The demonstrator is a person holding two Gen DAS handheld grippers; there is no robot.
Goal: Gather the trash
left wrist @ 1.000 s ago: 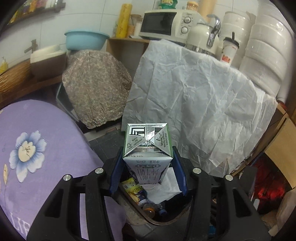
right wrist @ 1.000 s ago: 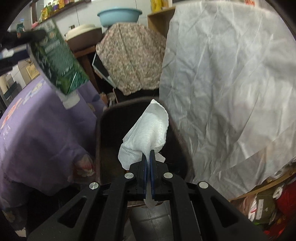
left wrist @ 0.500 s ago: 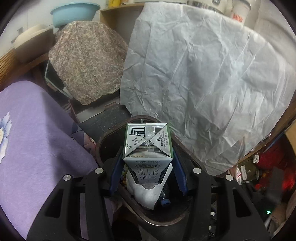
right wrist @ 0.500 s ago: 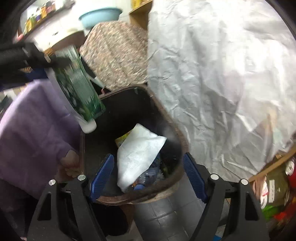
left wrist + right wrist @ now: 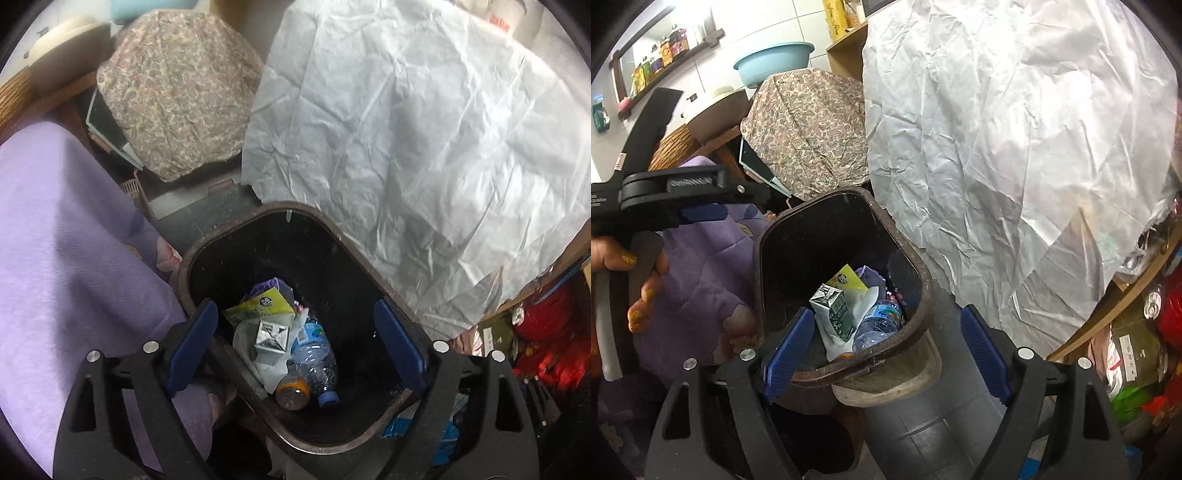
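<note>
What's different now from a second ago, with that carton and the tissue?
Both got dropped. The left claw let go of the milk carton, and its jaws are opening with nothing between them. The right claw released the white tissue. Both now lie in the brown bin. The bin, purple cloth and white sheet kept their places.

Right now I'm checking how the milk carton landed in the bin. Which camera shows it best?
The right wrist view: the milk carton shows its folded top and green printed side, lying tilted on white tissue in the bin. The left wrist view gives only its silver folded top, seen from straight above.
</note>
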